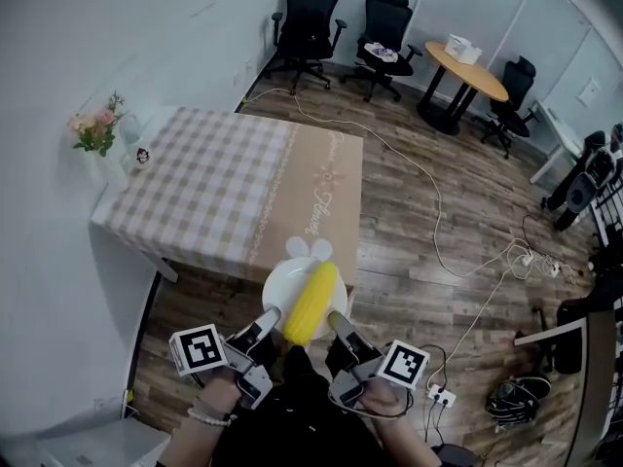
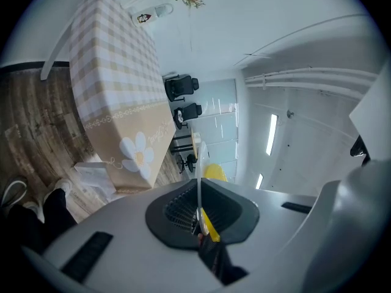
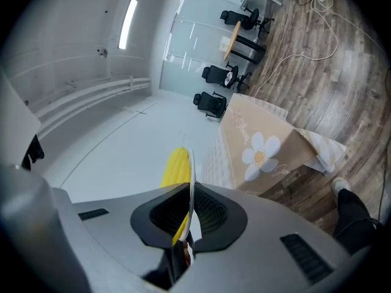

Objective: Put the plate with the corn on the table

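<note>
A white plate (image 1: 280, 285) carries a yellow corn cob (image 1: 311, 304) and hangs in the air just short of the table's near end. My left gripper (image 1: 270, 315) is shut on the plate's near-left rim, my right gripper (image 1: 334, 319) on its near-right rim. The left gripper view shows the plate (image 2: 200, 182) edge-on between the pads with corn (image 2: 213, 173) beyond. In the right gripper view the plate rim (image 3: 191, 179) is likewise pinched, the corn (image 3: 175, 166) beside it. The table (image 1: 209, 178) has a checked cloth with a tan daisy-print runner.
A vase of flowers (image 1: 97, 134) and a small mug (image 1: 142, 156) stand at the table's far-left corner by the wall. Office chairs (image 1: 304, 27) and a round table (image 1: 467, 71) stand further off. Cables (image 1: 458, 261) run across the wooden floor at right.
</note>
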{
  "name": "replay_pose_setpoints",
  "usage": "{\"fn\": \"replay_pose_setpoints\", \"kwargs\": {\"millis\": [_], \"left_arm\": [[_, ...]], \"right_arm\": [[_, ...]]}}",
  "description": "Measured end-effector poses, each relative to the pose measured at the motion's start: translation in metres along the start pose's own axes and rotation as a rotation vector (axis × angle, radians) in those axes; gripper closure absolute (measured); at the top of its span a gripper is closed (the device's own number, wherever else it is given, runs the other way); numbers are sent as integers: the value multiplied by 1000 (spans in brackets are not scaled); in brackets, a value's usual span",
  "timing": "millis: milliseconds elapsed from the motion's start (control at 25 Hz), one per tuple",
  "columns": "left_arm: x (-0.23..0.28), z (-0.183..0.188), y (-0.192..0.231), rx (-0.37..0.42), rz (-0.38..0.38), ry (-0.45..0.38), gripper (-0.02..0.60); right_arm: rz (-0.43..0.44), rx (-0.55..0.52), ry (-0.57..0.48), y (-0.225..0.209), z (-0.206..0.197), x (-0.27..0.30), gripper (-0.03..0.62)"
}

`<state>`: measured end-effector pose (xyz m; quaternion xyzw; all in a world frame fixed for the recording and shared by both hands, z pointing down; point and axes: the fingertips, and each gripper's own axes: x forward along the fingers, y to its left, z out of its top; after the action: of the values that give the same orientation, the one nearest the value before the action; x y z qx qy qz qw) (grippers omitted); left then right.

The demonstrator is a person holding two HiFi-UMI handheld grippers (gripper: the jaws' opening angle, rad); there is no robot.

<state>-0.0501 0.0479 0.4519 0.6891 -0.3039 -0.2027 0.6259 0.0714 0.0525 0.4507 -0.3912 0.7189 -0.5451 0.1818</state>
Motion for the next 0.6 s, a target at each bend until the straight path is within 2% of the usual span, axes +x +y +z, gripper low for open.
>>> {"fn": "replay_pose_setpoints", "kwargs": {"millis": [400,600], "left_arm": [[59,35,-2,-4,-17,-32,561],[64,37,9,9,-21,-52,561]], "right_arm": [[23,16,24,-14,57,41,546],[32,2,46,-25,59,48,546]]}}
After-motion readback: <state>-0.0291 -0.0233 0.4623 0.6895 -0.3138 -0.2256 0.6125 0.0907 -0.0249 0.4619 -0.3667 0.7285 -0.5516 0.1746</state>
